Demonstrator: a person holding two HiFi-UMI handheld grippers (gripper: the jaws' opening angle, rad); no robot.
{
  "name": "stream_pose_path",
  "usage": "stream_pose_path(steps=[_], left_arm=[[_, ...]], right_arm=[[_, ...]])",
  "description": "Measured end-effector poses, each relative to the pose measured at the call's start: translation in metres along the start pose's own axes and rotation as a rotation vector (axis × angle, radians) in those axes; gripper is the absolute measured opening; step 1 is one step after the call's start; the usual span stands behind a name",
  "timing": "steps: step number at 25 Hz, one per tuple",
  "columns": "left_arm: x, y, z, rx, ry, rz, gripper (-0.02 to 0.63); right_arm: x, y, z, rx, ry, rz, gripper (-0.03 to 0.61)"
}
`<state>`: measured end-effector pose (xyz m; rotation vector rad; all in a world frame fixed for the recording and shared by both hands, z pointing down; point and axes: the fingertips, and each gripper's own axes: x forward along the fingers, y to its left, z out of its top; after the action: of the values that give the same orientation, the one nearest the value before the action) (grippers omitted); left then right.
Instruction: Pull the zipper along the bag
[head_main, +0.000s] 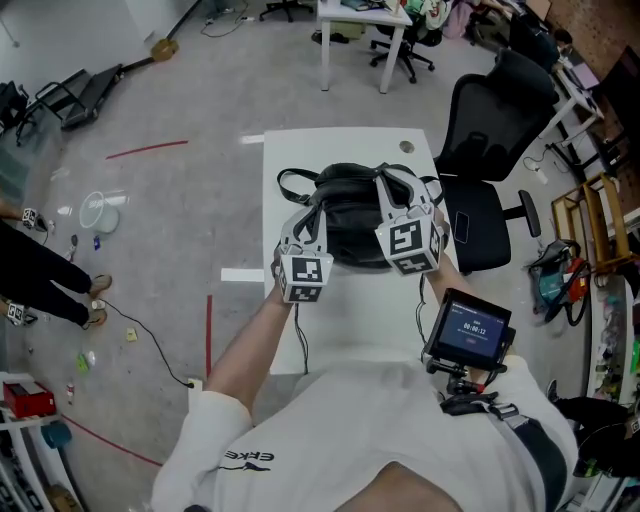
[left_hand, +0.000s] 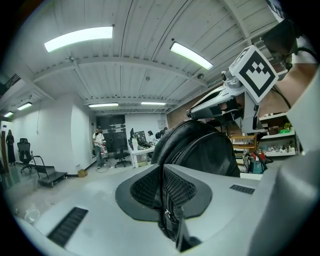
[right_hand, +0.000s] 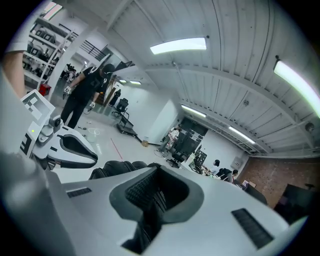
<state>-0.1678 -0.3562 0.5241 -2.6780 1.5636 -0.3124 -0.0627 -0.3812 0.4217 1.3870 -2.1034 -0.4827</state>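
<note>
bag (head_main: 350, 215) on table (head_main: 300, 150), long axis left-right | left gripper (head_main: 306, 222) jaws closed on bag's near-left edge by zipper (left_hand: 181, 156) | right gripper (head_main: 392, 190) jaws closed on bag's near-right fabric

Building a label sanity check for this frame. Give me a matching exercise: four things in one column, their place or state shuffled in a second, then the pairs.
Things
1. bag
2. office chair
3. left gripper
4. small screen

Places or states
A. stands beside the white table, on the person's right
B. shut on a black strip of the bag
C. lies on the table
D. lit, at the person's waist

Pairs: 1-C; 2-A; 3-B; 4-D
</note>
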Motion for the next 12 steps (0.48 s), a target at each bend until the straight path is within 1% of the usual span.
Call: stream_pose_path(steps=[12], left_arm=[[-0.002, 0.006, -0.005, -0.029, -0.012, -0.025, 0.005]], right_arm=[[0.017, 0.024, 0.015, -0.104, 0.044, 0.043, 0.020]])
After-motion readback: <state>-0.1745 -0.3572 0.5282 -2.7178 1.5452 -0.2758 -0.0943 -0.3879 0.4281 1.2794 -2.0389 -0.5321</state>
